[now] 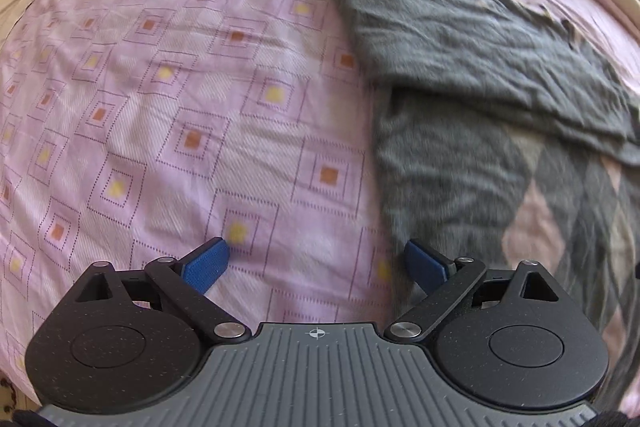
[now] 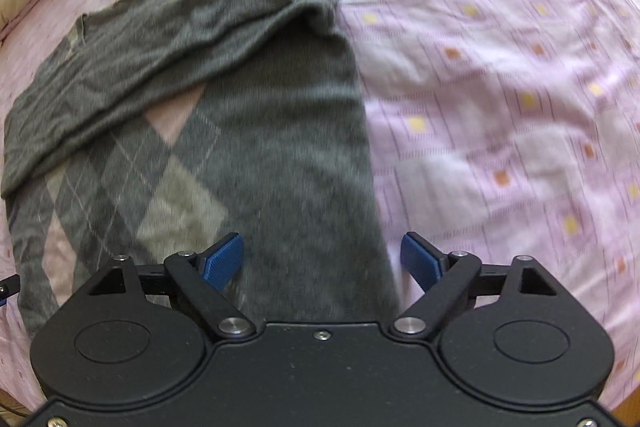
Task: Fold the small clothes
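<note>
Surface: pink bedsheet (image 1: 168,115), printed with squares holding yellow and orange centres, lightly creased; a beige border runs along its far edge in both views.

Garment: grey sweater (image 2: 248,131) with an argyle front of pink and pale grey diamonds, lying flat on the sheet. In the left wrist view it fills the right side of the frame; in the right wrist view it fills the left and centre.

Fold state: sleeve (image 2: 168,47) lies folded diagonally across the upper body of the sweater, covering part of the argyle. The sweater's outer side edges run fairly straight on both sides.

Left gripper (image 1: 316,261): jaws spread wide, nothing between them. Blue pads (image 1: 206,267) hover over bare sheet; the right-hand pad sits just at the sweater's edge, contact not clear.

Right gripper (image 2: 322,259): jaws spread wide, holding nothing. It sits over the sweater's side edge, one pad above the grey knit, the other above the sheet.

Image quality: motion blur in both views, stronger towards the near edge.
</note>
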The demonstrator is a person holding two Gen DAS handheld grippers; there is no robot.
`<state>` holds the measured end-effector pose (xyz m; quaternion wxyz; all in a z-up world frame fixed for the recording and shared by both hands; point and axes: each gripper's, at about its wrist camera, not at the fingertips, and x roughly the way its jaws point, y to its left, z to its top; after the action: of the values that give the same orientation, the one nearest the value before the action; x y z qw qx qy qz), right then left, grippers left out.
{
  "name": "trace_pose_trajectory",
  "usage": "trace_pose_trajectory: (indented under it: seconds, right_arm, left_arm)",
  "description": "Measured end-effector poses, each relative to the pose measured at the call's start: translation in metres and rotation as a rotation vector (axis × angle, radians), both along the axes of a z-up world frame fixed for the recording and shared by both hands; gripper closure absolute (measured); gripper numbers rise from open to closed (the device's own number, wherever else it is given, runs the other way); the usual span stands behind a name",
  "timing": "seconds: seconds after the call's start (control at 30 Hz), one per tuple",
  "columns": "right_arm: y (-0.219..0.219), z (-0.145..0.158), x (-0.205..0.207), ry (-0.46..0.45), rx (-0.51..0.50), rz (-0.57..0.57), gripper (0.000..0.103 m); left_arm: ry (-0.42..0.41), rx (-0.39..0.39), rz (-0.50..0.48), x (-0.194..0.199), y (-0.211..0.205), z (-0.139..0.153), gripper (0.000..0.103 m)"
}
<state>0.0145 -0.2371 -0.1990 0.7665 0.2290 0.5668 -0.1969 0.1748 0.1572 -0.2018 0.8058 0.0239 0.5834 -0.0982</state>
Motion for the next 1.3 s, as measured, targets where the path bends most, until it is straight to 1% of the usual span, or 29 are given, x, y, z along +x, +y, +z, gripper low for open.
trace_pose_trajectory:
  seconds: [0.1,0.17,0.23,0.3,0.4,0.47,0.6,0.8,0.83,0.93,1.07,1.17,1.23,1.3]
  right_arm:
    - [0.013,0.0,-0.008,0.004,-0.027,-0.01,0.01]
    - [0.02,-0.002,-0.011,0.013,-0.033,-0.02,0.007]
    - [0.027,-0.007,-0.014,0.033,-0.044,-0.019,0.001]
    - [0.034,-0.011,-0.017,0.038,-0.071,-0.002,0.001]
    - [0.042,-0.014,-0.021,0.015,-0.113,0.014,0.0]
    - [0.043,-0.014,-0.023,-0.001,-0.121,0.011,0.0]
    - [0.045,-0.014,-0.03,-0.007,-0.121,0.017,0.0]
    - [0.041,-0.015,-0.029,0.004,-0.098,0.065,0.0]
    - [0.041,-0.015,-0.03,0.003,-0.098,0.084,0.0]
    - [0.043,-0.014,-0.037,-0.007,-0.092,0.155,0.0]
    - [0.046,-0.011,-0.054,-0.015,-0.069,0.24,0.0]
    - [0.049,-0.008,-0.077,-0.047,-0.037,0.274,0.003]
    - [0.049,-0.008,-0.094,-0.063,-0.025,0.287,0.007]
    - [0.048,-0.006,-0.109,-0.072,-0.011,0.294,0.008]
  left_arm:
    - [-0.019,0.009,-0.049,-0.006,-0.001,-0.003,0.006]
    - [-0.027,0.008,-0.079,-0.008,-0.001,-0.006,0.001]
    - [-0.035,0.015,-0.103,-0.01,-0.003,-0.009,0.001]
    - [-0.048,0.021,-0.104,-0.011,-0.005,-0.01,0.0]
    - [-0.076,0.018,-0.091,-0.016,-0.004,-0.011,0.0]
    - [-0.106,0.013,-0.075,-0.021,-0.003,-0.012,0.0]
    - [-0.153,0.01,-0.076,-0.028,-0.003,-0.013,0.0]
    - [-0.121,0.007,-0.082,-0.027,-0.002,-0.008,0.003]
    - [-0.116,0.001,-0.084,-0.029,-0.002,-0.006,0.008]
    - [-0.097,-0.01,-0.083,-0.043,0.002,0.002,0.018]
    - [-0.056,-0.031,-0.07,-0.071,0.003,0.007,0.018]
    - [-0.065,-0.018,-0.1,-0.099,-0.002,0.012,0.018]
    - [-0.066,-0.011,-0.13,-0.118,-0.006,0.014,0.018]
    - [-0.065,-0.01,-0.156,-0.134,-0.01,0.014,0.018]
